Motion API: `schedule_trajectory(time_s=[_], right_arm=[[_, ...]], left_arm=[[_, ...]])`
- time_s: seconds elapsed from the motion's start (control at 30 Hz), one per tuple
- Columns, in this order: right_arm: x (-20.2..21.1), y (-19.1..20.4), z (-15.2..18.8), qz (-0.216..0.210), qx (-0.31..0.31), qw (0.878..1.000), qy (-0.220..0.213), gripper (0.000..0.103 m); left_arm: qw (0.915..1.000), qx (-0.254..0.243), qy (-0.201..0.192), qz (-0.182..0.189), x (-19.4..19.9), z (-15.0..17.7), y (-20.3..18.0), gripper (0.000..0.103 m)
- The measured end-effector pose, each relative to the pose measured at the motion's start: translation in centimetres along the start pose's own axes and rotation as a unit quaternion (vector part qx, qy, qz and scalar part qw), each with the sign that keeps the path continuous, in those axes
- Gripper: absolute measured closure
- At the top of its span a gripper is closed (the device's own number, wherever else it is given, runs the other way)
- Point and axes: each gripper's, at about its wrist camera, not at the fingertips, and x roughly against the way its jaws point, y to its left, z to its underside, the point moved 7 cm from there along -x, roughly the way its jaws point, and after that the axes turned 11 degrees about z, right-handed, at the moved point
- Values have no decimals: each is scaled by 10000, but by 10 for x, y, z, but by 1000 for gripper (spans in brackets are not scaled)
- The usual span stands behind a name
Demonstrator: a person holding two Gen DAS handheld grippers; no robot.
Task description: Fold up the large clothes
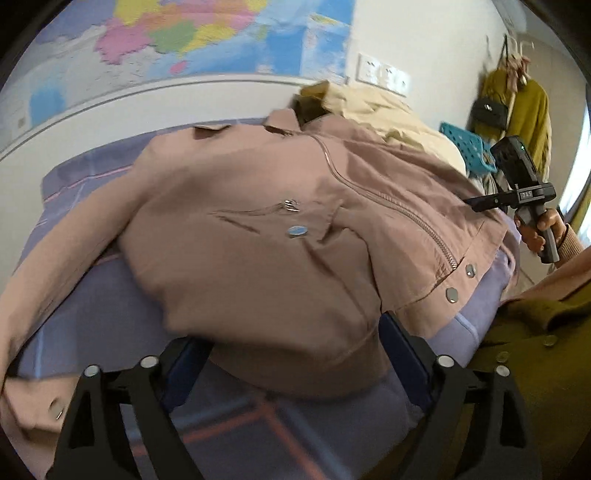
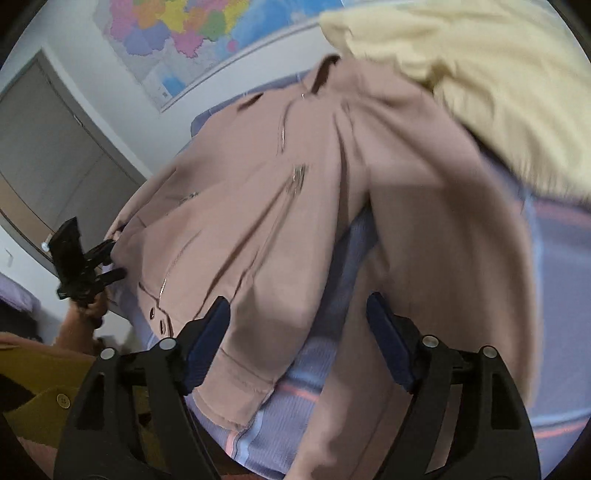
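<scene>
Both jaws gape: the left hand-held gripper [image 1: 295,354] straddles the hem of the pink jacket [image 1: 258,229] without pinching it; the right hand-held gripper [image 2: 299,332] grips nothing. The jacket lies spread on a lavender checked bed sheet [image 1: 110,302], cream garment [image 1: 388,110] beyond, wall map [image 1: 184,33] behind.

A room in a home is shown, most likely a bedroom. A bed with a soft purple cover [image 1: 110,302] with pink lines is seen, and clothes are laid on it: a pink jacket [image 1: 258,206] and a pale yellow garment [image 2: 480,74]. A big coloured map [image 1: 207,33] is hung on the white wall. White switches [image 1: 384,74] are fixed to the wall beside it. Green coats [image 1: 524,107] and a black bag [image 1: 489,110] are hung on hooks in the corner. A grey door [image 2: 55,147] is seen in the right wrist view.
</scene>
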Motion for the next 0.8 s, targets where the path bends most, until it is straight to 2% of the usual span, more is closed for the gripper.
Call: schedule_trajectory(time_s=[0.03, 0.07, 0.1, 0.13, 0.17, 0.23, 0.33, 0.37, 0.4, 0.43, 0.47, 0.5, 0.53, 0.57, 0.6, 0.67, 0.73, 0.77, 0.8], right_arm=[[-4, 2, 3, -149, -51, 9999, 13, 32], [-5, 3, 4, -193, -79, 9998, 17, 42], [-5, 5, 8, -315, -82, 9995, 59, 50], [-7, 9, 8, -514, -88, 9986, 125, 73], [-6, 9, 6, -660, -113, 9976, 157, 90], [5, 13, 1, -969, -194, 9951, 66, 98], [42, 21, -19, -1465, -329, 9877, -431, 100], [50, 21, -24, -1431, -282, 9877, -571, 100], [52, 19, -27, -1146, -180, 9915, -589, 100], [46, 15, -27, -936, -134, 9942, -507, 100], [38, 12, -24, -800, -133, 9961, -337, 99], [27, 7, -20, -573, -120, 9982, -138, 97], [19, -1, -17, -253, -85, 9996, -23, 92], [14, -7, -14, -4, -59, 10000, 45, 89], [8, -10, -12, 138, -73, 9998, 92, 84], [9, -14, -9, 137, -166, 9997, 69, 72], [14, -10, -13, 208, -145, 9997, -56, 49], [15, -8, -17, 264, -50, 9995, -147, 49], [17, -5, -19, 383, 65, 9989, -257, 49]], left_arm=[[9999, 49, 95, 46, -4, 0, 0, 51], [9996, 170, 219, 84, -9, -1, 0, 74], [9988, 359, 288, 163, -9, -3, -2, 92], [9979, 514, 284, 285, -4, -6, -4, 97], [9961, 736, 203, 453, 7, -11, -9, 97], [9914, 1093, -89, 714, 41, -22, -20, 97], [9849, 1430, -424, 878, 82, -35, -33, 97], [9843, 1506, -406, 822, 86, -35, -34, 97], [9805, 1782, -261, 781, 83, -31, -29, 93], [9764, 2018, -97, 764, 79, -27, -23, 85], [9710, 2347, 308, 332, 66, -15, -6, 83], [9696, 2367, 506, -361, 61, -6, 9, 77], [9683, 2330, 549, -719, 58, -2, 17, 63], [9666, 2317, 603, -912, 52, 5, 27, 54], [9659, 2415, 626, -688, 45, 11, 29, 48], [9656, 2514, 580, -326, 37, 17, 29, 46], [9687, 2395, 589, -287, 33, 19, 26, 37], [9706, 2314, 569, -355, 32, 18, 25, 36], [9724, 2225, 546, -431, 32, 17, 25, 28]])
